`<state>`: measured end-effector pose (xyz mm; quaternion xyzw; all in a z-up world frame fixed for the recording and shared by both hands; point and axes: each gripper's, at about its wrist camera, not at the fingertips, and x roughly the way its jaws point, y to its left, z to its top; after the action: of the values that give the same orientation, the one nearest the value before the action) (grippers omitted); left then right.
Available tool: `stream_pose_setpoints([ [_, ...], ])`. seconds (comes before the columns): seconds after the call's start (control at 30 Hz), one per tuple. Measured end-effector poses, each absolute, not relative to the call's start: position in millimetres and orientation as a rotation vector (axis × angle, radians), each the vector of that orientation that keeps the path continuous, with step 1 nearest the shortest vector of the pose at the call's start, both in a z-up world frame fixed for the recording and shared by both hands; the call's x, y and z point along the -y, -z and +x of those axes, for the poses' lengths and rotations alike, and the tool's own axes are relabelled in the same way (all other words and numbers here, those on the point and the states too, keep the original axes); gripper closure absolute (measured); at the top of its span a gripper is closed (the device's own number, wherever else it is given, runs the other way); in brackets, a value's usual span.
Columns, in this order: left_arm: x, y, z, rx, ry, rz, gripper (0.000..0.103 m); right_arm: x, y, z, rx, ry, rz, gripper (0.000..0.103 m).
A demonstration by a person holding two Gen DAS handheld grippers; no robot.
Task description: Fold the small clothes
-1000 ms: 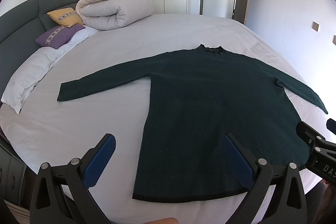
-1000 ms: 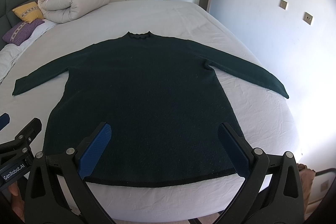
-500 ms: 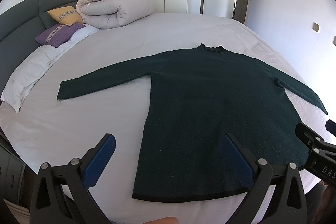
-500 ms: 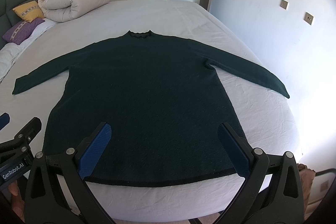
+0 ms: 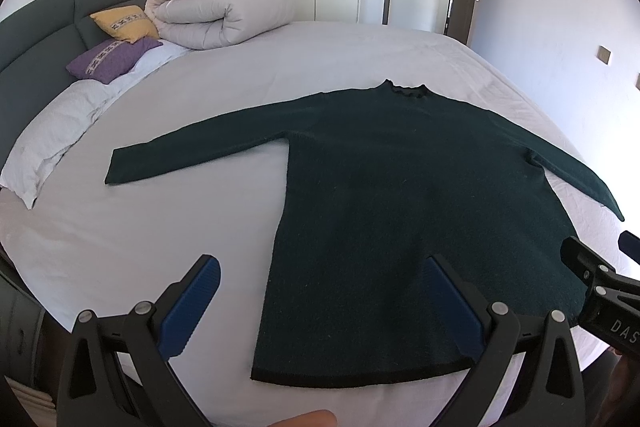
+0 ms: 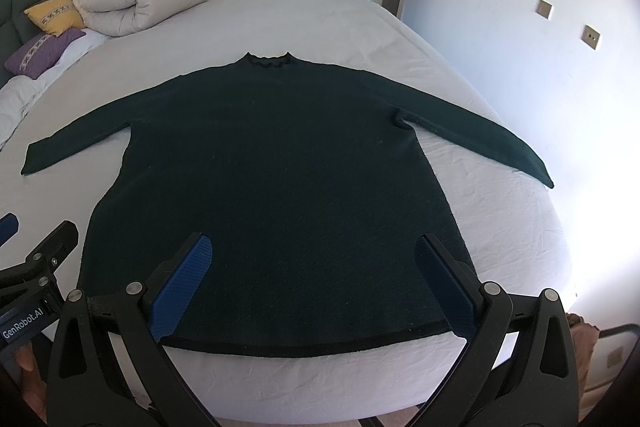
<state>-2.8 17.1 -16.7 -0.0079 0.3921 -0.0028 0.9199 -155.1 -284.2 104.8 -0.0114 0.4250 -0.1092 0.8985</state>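
Left gripper wide open, empty; right gripper same, low in frame over sweater hem. I'd pinch sleeve cuffs first, fold inward flat.

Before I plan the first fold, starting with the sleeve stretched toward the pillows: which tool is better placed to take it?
Left. The left tool is open over the hem corner on that side, near the sleeve. The right tool, also open, sits over the sweater body, farther away.
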Motion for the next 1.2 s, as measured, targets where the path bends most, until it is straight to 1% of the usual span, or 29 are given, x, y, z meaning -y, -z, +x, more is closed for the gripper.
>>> stream_pose_setpoints([
  [0.3, -28, 22, 5, -0.825, 0.043, -0.074, 0.0, 279, -101, -145, -0.897, 0.222, -0.037, 0.0],
  [0.5, -49, 34, 16, -0.869, 0.125, -0.208, 0.0, 274, -97, -136, -0.902, 0.188, -0.029, 0.0],
  [0.67, -74, 42, 28, -0.824, 0.253, -0.361, 0.0, 270, -100, -123, -0.874, 0.107, -0.002, 0.0],
  [0.73, -83, 48, 35, -0.863, 0.243, -0.393, 0.0, 266, -102, -117, -0.863, 0.086, -0.005, 0.0],
  [0.77, -88, 53, 41, -0.921, 0.233, -0.389, 0.0, 264, -103, -113, -0.859, 0.072, -0.008, 0.0],
  [0.8, -96, 59, 48, -0.958, 0.23, -0.418, 0.0, 261, -103, -107, -0.861, 0.056, -0.012, 0.0],
  [0.83, -106, 62, 51, -0.947, 0.226, -0.461, 0.0, 258, -102, -101, -0.869, 0.039, -0.016, 0.0],
  [0.9, -136, 65, 57, -0.885, 0.186, -0.543, 0.0, 254, -98, -89, -0.903, 0.012, -0.026, 0.0],
  [1.03, -203, 77, 80, -0.834, 0.086, -0.669, 0.0, 247, -82, -59, -1.044, -0.054, -0.007, 0.0],
  [1.13, -258, 89, 98, -0.767, 0.006, -0.809, 0.002, 247, -66, -34, -1.156, -0.107, 0.092, 0.0],
  [1.2, -303, 101, 111, -0.71, -0.062, -0.942, 0.005, 245, -59, -21, -1.183, -0.14, 0.171, 0.0],
])
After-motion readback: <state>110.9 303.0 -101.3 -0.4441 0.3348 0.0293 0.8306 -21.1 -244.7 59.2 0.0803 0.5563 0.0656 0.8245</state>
